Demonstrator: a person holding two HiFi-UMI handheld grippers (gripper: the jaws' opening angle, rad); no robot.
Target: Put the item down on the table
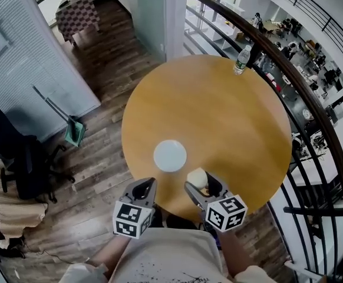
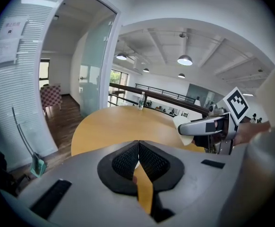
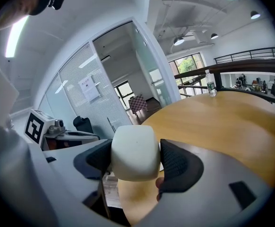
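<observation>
My right gripper [image 3: 133,161] is shut on a cream rounded block [image 3: 133,152], held between its black pads above the near edge of the round wooden table [image 1: 218,111]. In the head view the cream block [image 1: 197,178] sits in the right gripper [image 1: 198,188] just right of a white round disc [image 1: 170,155] lying flat on the table. My left gripper [image 1: 144,188] hovers at the table's near edge, left of the block, its pads [image 2: 128,161] pressed together with nothing between them. The left gripper view shows the right gripper [image 2: 204,126] with the block [image 2: 182,126] to its right.
A clear water bottle [image 1: 241,59] stands at the table's far edge by the dark curved railing [image 1: 289,75]. A black office chair [image 1: 18,158] and a teal dustpan [image 1: 74,131] stand on the wooden floor to the left. A checkered chair [image 1: 77,16] is farther back.
</observation>
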